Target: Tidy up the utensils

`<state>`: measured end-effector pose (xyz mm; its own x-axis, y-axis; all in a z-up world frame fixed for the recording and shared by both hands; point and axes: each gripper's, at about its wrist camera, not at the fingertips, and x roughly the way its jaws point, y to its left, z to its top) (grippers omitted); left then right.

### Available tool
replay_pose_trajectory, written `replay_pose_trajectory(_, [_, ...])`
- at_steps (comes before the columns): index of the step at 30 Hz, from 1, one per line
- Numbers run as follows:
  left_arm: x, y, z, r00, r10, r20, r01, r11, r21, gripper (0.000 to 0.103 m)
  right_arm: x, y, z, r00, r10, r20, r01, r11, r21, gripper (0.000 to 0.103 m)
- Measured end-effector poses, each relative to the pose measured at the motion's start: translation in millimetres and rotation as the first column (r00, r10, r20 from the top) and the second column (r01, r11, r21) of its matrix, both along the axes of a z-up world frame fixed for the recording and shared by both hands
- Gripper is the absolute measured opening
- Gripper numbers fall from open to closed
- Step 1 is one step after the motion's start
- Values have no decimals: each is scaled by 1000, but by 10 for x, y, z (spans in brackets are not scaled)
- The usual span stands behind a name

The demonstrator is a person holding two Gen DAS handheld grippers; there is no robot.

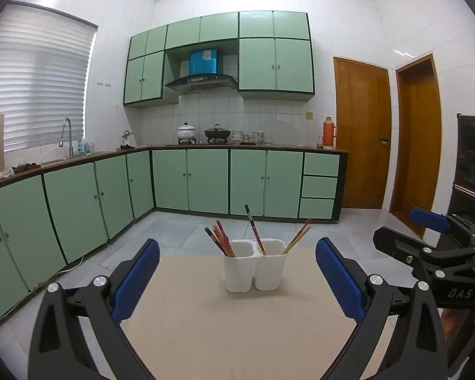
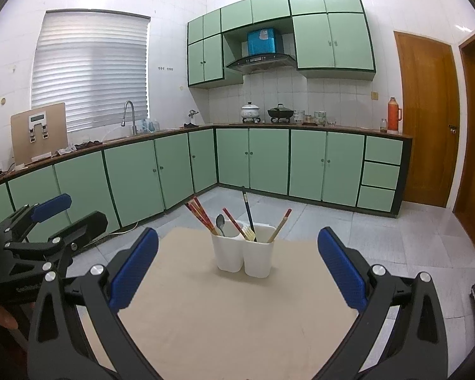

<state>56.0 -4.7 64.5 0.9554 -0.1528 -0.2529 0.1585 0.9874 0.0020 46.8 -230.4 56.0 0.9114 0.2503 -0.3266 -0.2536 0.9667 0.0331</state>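
Two white utensil cups [image 1: 255,264] [image 2: 243,255] stand side by side near the far edge of a beige table [image 1: 212,326] [image 2: 212,316]. Red and dark chopsticks [image 1: 220,239] [image 2: 201,215] lean out of them. A metal spoon [image 2: 220,222] shows in the left cup and a pale fork [image 2: 249,233] in the right one. My left gripper [image 1: 237,280] is open, well short of the cups, nothing between its blue pads. My right gripper [image 2: 237,272] is open too, equally short and holding nothing. Each gripper shows at the edge of the other's view.
Green base cabinets [image 1: 186,180] run along the left and far walls, with a sink faucet [image 2: 129,115], pots [image 2: 280,112] and an orange flask [image 2: 394,114] on the counter. Wooden doors [image 1: 362,133] stand at right. Grey tiled floor [image 2: 348,231] lies beyond the table.
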Motion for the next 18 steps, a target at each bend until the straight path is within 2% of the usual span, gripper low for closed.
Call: replay_pose_trajectory(18, [-34, 18, -4, 1000, 0, -2, 0, 1000, -7, 97, -19, 13, -6, 1000, 5, 3, -5, 1000, -2, 98])
